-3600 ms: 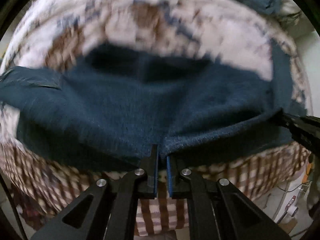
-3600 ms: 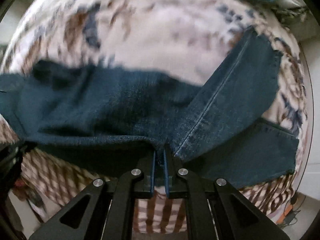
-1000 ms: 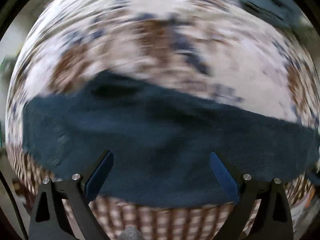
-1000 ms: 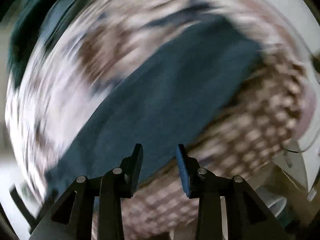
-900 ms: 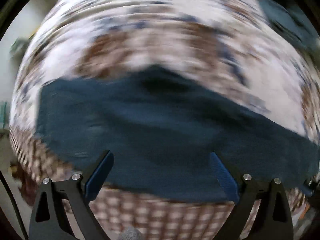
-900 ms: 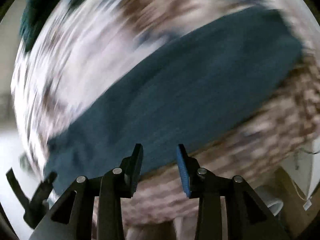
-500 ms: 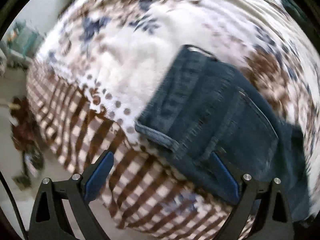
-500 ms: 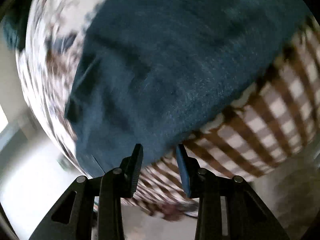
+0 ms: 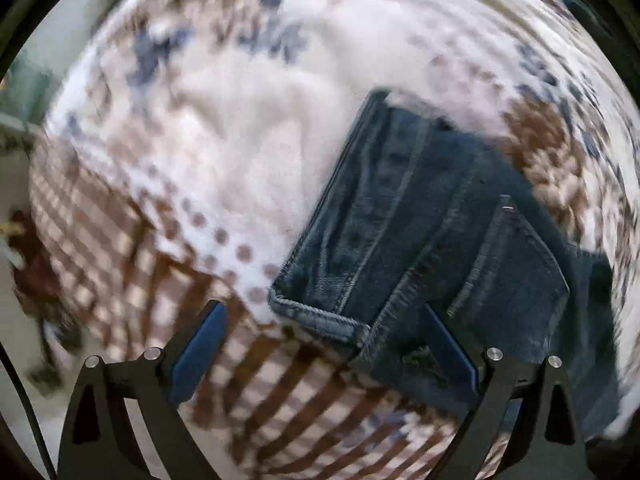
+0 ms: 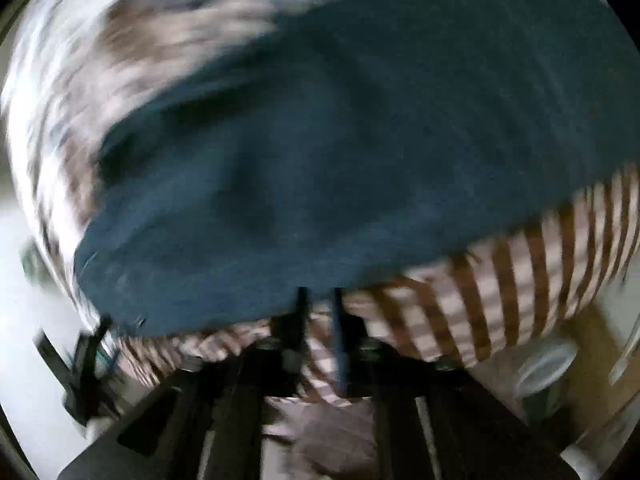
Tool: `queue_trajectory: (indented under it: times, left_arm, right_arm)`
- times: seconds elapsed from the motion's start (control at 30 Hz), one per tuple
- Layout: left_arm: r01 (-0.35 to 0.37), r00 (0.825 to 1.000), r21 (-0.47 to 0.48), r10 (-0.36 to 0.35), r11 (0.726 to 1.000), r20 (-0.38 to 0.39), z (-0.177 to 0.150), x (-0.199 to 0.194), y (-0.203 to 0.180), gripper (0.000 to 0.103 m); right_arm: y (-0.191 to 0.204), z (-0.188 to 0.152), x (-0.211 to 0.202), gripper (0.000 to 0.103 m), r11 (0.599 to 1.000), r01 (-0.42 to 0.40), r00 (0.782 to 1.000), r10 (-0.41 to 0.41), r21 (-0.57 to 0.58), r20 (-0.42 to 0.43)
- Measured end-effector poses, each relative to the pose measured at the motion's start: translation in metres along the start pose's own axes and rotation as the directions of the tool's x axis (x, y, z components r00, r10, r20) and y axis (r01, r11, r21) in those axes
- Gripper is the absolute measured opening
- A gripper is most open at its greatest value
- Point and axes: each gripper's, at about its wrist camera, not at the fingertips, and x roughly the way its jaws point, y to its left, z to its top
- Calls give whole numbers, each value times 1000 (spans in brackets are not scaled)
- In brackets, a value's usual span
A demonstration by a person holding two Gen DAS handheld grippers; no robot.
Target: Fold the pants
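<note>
Dark blue jeans [image 9: 432,240] lie folded on a patterned bed cover [image 9: 208,128], waistband and back pocket up. My left gripper [image 9: 320,344] is wide open and empty, its fingers on either side of the waistband corner at the bed's near edge. In the blurred right wrist view the jeans [image 10: 340,140] fill the upper frame. My right gripper [image 10: 320,300] has its jaws nearly closed with a narrow gap, at the near edge of the denim; I cannot tell whether cloth is between them. The left gripper [image 10: 80,364] shows at the lower left.
The bed cover has a brown checked border [image 9: 288,408] hanging over the near edge; it also shows in the right wrist view [image 10: 532,280]. Floor and a pale round object [image 10: 548,368] lie below at the right. Dark clutter [image 9: 36,280] sits on the floor left.
Both grippers let go of the jeans and opened. The left swung to the waistband end. The right gripper's jaws narrowed in the last half second and it moved along the denim edge.
</note>
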Motion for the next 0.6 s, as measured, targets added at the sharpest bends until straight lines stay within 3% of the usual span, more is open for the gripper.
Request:
queue_trajectory:
  times: [0.03, 0.07, 0.13, 0.23, 0.3, 0.37, 0.43, 0.5, 0.6]
  left_arm:
    - [-3, 999, 32, 2, 999, 33, 0, -11, -8, 98]
    - [-12, 998, 58, 8, 998, 59, 1, -18, -15, 98]
    - [-31, 992, 118, 17, 993, 124, 5, -30, -37, 98]
    - [-17, 989, 184, -11, 983, 148, 18, -33, -66, 98]
    - [-12, 989, 213, -19, 977, 144, 32, -26, -77, 98]
    - [-9, 990, 225, -23, 974, 142, 41, -24, -87, 98]
    - [-9, 989, 239, -26, 971, 144, 43, -23, -96, 98]
    - [-8, 989, 252, -29, 968, 144, 43, -23, -103, 98]
    - [-20, 991, 283, -18, 959, 131, 43, -13, -110, 98]
  right_arm:
    - [18, 4, -8, 62, 999, -13, 1000, 14, -45, 15]
    - [41, 13, -15, 76, 994, -46, 998, 49, -96, 30]
    - [82, 37, -17, 76, 979, -66, 995, 78, -191, 54]
    - [143, 87, -1, 76, 942, -13, 995, 47, -335, 92]
    - [170, 113, 15, 74, 896, 25, 996, 15, -443, 86]
    - [194, 126, 27, 50, 845, 69, 996, -24, -530, 91]
    - [201, 130, 36, 37, 802, 68, 998, -48, -594, 49]
    - [205, 122, 45, 33, 762, 69, 997, -81, -644, 10]
    - [185, 99, 47, 33, 725, 0, 992, -87, -689, -91]
